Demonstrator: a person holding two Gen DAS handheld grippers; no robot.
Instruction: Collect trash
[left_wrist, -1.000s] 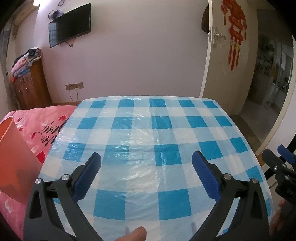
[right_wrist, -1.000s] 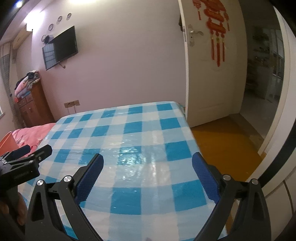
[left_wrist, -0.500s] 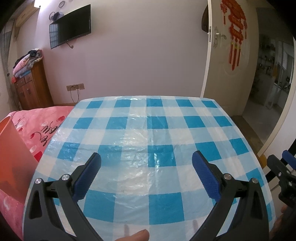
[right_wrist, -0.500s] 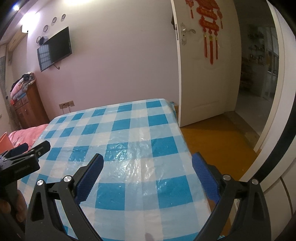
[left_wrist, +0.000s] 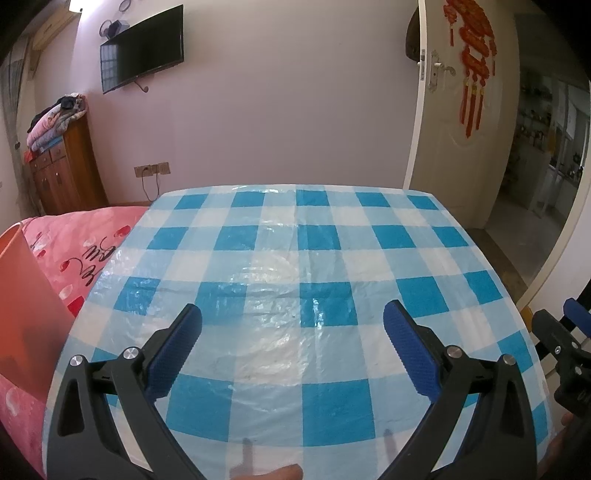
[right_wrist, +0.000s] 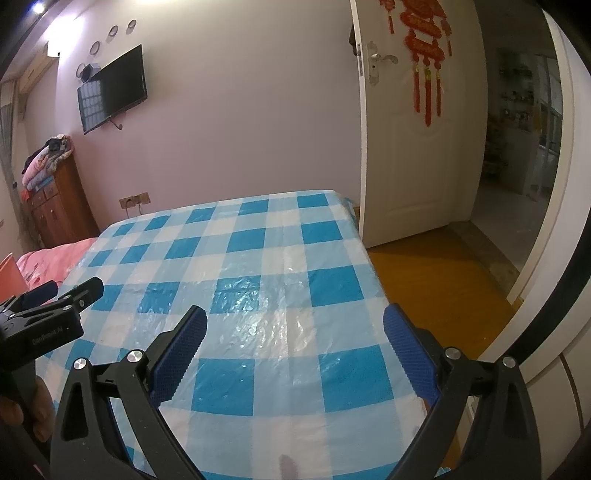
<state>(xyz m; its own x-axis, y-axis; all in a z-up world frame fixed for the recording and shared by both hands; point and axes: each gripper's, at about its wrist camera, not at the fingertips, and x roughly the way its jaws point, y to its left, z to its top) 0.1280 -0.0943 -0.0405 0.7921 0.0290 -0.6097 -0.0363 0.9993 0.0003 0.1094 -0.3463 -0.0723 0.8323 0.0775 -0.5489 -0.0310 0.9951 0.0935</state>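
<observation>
A table under a blue and white checked plastic cloth (left_wrist: 295, 266) (right_wrist: 258, 288) fills both views, and I see no trash lying on it. My left gripper (left_wrist: 291, 332) hangs open over the near part of the cloth with nothing between its blue pads. My right gripper (right_wrist: 293, 332) is open too, above the table's near right side, holding nothing. Each gripper shows at the edge of the other's view: the right one (left_wrist: 569, 332) at the far right, the left one (right_wrist: 51, 314) at the far left. An orange bin (left_wrist: 26, 314) stands left of the table.
A pink bedspread (left_wrist: 85, 236) lies left of the table. A wooden cabinet (left_wrist: 62, 170) with folded blankets stands at the back left under a wall TV (left_wrist: 142, 48). A white door (right_wrist: 406, 129) stands open at the right, with orange floor (right_wrist: 436, 280) beside the table.
Both views have pulled back and risen slightly, so more of the table shows. The right gripper has turned to the right, bringing more door and floor into view. Both grippers stay open.
</observation>
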